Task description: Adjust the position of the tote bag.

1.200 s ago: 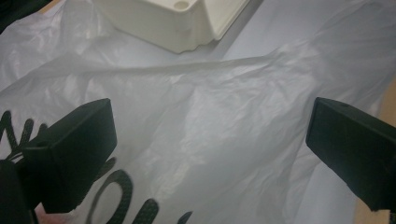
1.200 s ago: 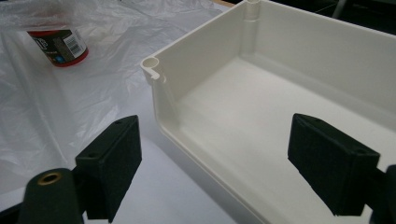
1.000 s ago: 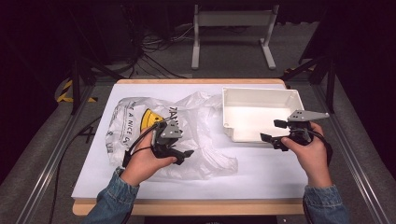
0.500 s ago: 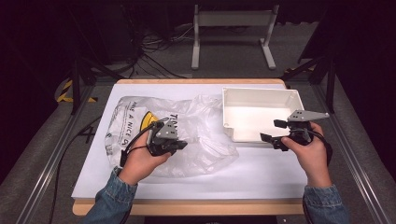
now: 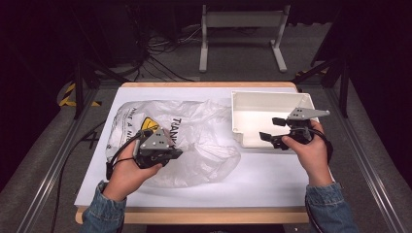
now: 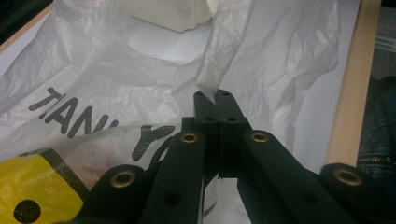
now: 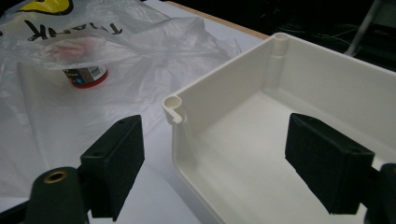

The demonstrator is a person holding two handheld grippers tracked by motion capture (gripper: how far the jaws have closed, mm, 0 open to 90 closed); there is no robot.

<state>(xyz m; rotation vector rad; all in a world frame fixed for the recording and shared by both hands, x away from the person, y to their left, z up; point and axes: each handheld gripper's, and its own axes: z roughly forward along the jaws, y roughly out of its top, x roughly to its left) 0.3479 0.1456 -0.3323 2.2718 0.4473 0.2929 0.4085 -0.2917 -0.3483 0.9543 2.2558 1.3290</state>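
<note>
1. Since the earlier frame, the left gripper (image 5: 171, 154) had closed its fingers on a fold of the plastic bag (image 6: 261, 60), lifting it.
2. Right gripper (image 5: 273, 130), fingers wide and empty, straddled the tub (image 7: 224, 88) corner; the can (image 7: 85, 75) lay beyond under the bag, on the bench (image 5: 272, 174).

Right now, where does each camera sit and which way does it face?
High view: above the person's side, looking forward and down on the table; both forearms, left gripper, right gripper.
Left gripper view: on the left gripper, looking along its shut jaws, pinched on the plastic bag.
Right gripper view: on the right gripper, looking between open jaws at the white bin.
Shared: bag and bin appear in all three.
</note>
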